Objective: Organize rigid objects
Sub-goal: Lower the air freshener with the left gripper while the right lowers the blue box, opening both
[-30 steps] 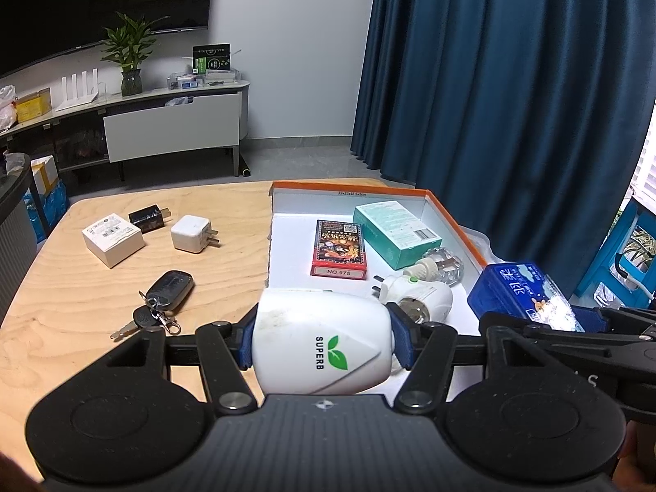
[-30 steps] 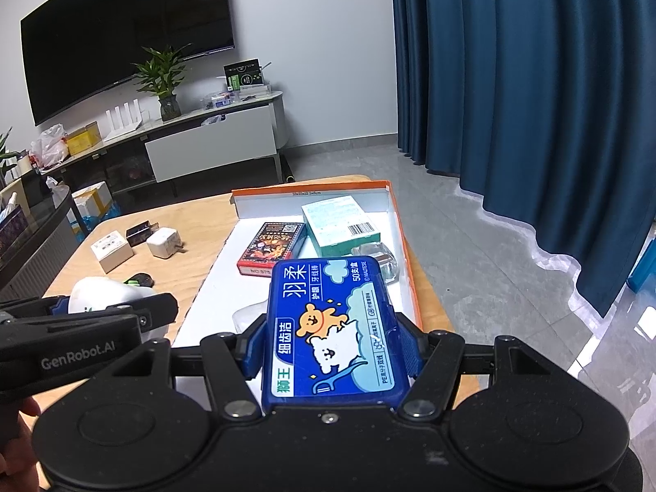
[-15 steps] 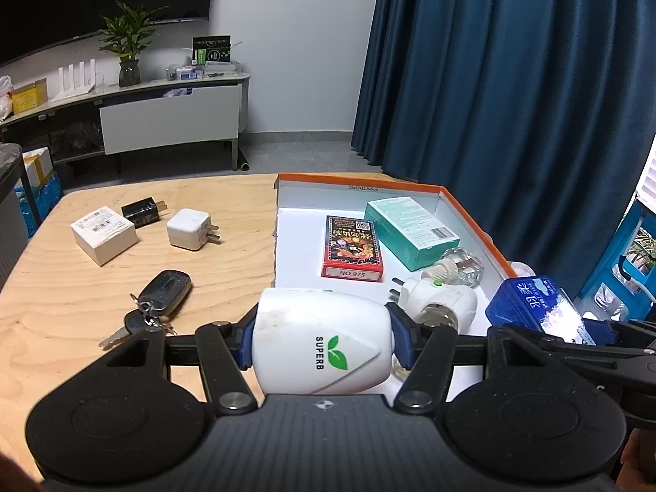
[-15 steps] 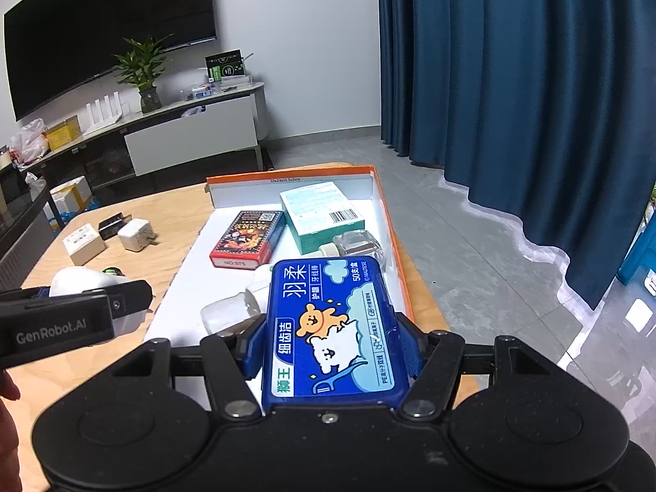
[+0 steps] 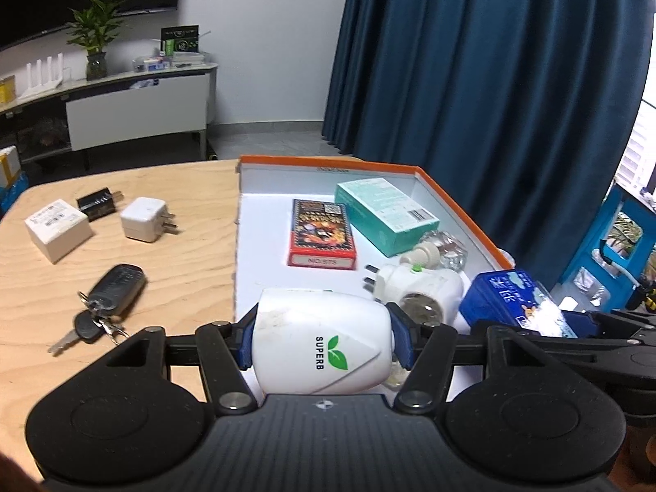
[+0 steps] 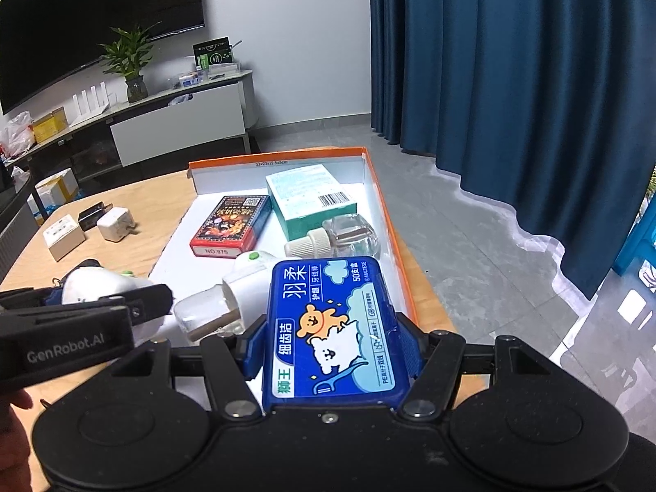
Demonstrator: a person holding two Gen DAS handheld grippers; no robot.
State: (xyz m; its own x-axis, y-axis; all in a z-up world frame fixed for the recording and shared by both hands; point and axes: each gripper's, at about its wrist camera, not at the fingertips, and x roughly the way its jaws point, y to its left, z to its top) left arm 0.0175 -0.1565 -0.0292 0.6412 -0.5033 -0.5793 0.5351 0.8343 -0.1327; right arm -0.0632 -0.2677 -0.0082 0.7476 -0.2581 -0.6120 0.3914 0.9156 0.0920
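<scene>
- Your left gripper (image 5: 323, 338) is clenching one white SUPERB device (image 5: 322, 342) between its blue pads (image 5: 245, 340), holding it over the near edge of the box (image 5: 459, 201).
- Your right gripper (image 6: 333, 342) is grasping one blue floss case (image 6: 332, 328), flat side up, over the box's near right corner.
- One orange-rimmed box with a white floor is sitting on the table (image 5: 192, 242); its far wall is standing upright.
- Four items are lying inside the box: one red card pack (image 5: 321, 233), one teal carton (image 5: 385, 215), one clear bottle (image 6: 338, 238) and one white plug-in unit (image 5: 418, 285).
- The card pack and the carton are lying side by side toward the far wall; the bottle is lying on its side touching the carton's near end; the plug-in unit is lying just nearer than the bottle.
- Four items are waiting on the table left of the box: one white carton (image 5: 57, 223), one black charger (image 5: 98, 204), one white charger (image 5: 145, 219) and one key bunch (image 5: 102, 299).
- The two chargers are lying just beside each other, prongs pointing right; the keys are lying apart, nearer to you.
- Both grippers are hanging side by side, near each other; you can see each from the other's camera.
</scene>
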